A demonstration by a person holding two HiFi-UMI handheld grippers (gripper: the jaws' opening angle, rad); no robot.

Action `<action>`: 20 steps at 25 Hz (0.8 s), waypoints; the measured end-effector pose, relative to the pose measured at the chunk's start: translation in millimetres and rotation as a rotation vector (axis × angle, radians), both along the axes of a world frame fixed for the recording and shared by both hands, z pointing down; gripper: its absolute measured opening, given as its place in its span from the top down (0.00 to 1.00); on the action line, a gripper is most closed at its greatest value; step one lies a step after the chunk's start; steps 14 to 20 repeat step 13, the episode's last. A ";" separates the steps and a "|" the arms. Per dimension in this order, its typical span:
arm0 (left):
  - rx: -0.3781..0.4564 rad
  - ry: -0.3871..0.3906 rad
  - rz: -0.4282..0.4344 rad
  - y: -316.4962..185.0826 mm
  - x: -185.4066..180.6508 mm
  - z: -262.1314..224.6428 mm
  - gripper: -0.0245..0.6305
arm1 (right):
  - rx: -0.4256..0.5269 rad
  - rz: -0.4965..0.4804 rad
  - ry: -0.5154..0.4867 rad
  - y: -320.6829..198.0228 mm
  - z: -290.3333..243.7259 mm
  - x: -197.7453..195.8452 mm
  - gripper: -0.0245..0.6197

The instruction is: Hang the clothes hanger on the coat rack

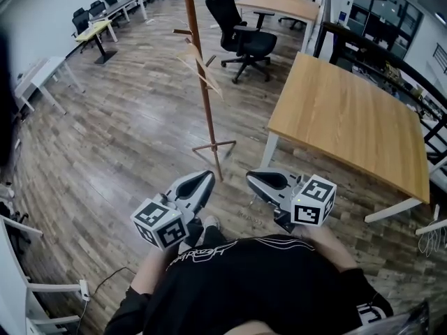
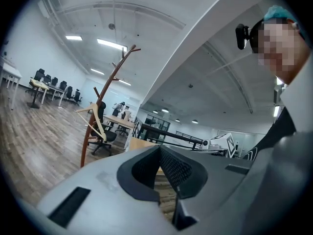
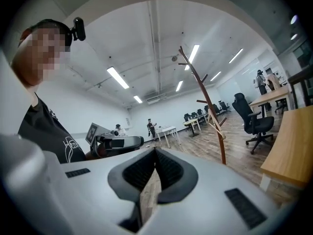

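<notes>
A tall brown wooden coat rack (image 1: 203,89) stands on the plank floor ahead of me. A pale wooden clothes hanger (image 1: 200,68) hangs from one of its pegs, tilted. The left gripper view shows the rack (image 2: 103,99) and the hanger (image 2: 96,118) at left. In the right gripper view the rack (image 3: 207,109) and the hanger (image 3: 215,125) are at right. Both grippers are held close to the person's body, well short of the rack. My left gripper (image 1: 207,177) (image 2: 159,150) is shut with nothing in it. My right gripper (image 1: 252,176) (image 3: 155,151) is also shut and holds nothing.
A large wooden table (image 1: 349,117) on white legs stands right of the rack. A black office chair (image 1: 244,37) is behind the rack, with another table (image 1: 279,4) beyond it. White desks (image 1: 38,75) and more chairs line the left wall. People stand far off (image 3: 150,128).
</notes>
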State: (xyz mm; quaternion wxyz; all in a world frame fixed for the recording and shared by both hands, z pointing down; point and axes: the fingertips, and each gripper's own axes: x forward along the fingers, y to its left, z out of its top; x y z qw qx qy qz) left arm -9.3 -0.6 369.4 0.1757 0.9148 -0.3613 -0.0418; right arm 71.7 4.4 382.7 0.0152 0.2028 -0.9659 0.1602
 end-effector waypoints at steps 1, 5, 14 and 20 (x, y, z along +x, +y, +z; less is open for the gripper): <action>-0.001 -0.001 0.002 4.6 3.7 1.7 0.95 | 0.004 0.005 -0.001 4.4 0.5 4.0 0.90; -0.002 -0.008 0.014 19.6 16.3 4.9 0.95 | 0.015 0.027 0.010 20.0 2.5 16.7 0.90; -0.003 -0.019 0.024 38.3 37.4 6.8 0.95 | 0.022 0.042 0.001 39.7 3.2 37.3 0.90; -0.003 -0.019 0.024 38.3 37.4 6.8 0.95 | 0.022 0.042 0.001 39.7 3.2 37.3 0.90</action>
